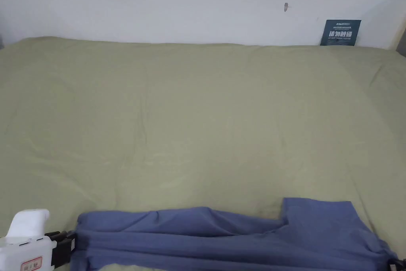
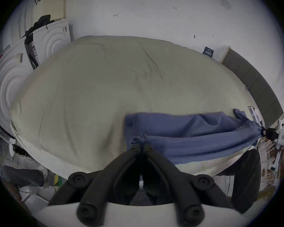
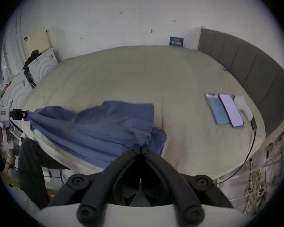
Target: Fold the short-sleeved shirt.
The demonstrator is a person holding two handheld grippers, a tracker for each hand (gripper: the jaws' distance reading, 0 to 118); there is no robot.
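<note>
Frankly, my head view cuts off the blue shirt [image 1: 238, 236] at its lower edge. It stretches along the bed's [image 1: 198, 105] near side, my left gripper [image 2: 141, 146] and right gripper [image 3: 140, 150] each clamped on a bunched end. Two phones [image 3: 224, 109] lie well apart rightward.

The short-sleeved shirt [image 1: 238, 236] is plain blue-violet cloth, stretched sideways along the bottom edge of the head view over the olive-green bed cover. Its far part lies on the cover in soft lengthwise folds; the near part hangs taut past the bed's edge. A flat rectangular flap lies at the lower right of the frame. Each end is bunched to a point, at the frame's lower left and lower right.
</note>
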